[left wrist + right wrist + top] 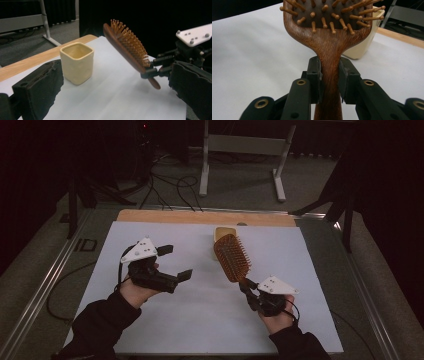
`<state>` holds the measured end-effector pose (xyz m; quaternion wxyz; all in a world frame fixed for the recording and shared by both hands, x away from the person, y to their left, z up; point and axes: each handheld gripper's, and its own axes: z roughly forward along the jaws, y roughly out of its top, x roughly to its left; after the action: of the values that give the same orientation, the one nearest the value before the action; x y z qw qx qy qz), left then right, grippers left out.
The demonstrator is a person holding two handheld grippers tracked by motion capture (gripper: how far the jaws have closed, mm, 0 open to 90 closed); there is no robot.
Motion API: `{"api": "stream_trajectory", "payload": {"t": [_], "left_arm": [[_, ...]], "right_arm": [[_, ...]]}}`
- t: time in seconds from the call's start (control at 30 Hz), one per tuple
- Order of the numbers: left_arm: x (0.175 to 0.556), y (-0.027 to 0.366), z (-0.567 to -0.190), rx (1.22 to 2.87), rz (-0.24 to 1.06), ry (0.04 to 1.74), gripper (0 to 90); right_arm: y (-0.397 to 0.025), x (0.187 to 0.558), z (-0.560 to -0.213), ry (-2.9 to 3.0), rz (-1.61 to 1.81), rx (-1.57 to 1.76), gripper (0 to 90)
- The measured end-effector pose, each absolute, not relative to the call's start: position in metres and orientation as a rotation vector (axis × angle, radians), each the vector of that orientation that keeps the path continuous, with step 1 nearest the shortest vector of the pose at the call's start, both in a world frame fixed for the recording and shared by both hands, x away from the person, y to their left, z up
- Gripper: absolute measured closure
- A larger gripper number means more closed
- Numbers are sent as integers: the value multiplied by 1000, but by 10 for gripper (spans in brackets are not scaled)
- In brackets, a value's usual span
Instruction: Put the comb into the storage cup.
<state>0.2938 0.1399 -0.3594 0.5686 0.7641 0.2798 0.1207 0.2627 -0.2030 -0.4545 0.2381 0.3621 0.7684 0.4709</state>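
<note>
Up close, the right gripper (330,80) is clamped tight on the handle of the brown wooden paddle hairbrush (329,37), held up off the white sheet (165,330), bristles up. The left gripper (170,262) hangs with jaws wide apart, holding nothing. Its own view shows what the high one mostly hides: the cream square ceramic cup (77,62) is empty, standing just behind the brush.
</note>
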Motion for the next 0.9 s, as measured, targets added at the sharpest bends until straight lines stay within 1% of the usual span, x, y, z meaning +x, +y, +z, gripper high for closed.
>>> {"api": "stream_trajectory", "payload": {"t": [0.3, 0.9], "left_arm": [[306, 118, -348, 1799, 246, 668, 1], [326, 80, -348, 1785, 179, 714, 1]], "right_arm": [[-203, 263, -454, 2104, 1293, 996, 734], [-203, 263, -453, 2102, 1293, 987, 734]]}}
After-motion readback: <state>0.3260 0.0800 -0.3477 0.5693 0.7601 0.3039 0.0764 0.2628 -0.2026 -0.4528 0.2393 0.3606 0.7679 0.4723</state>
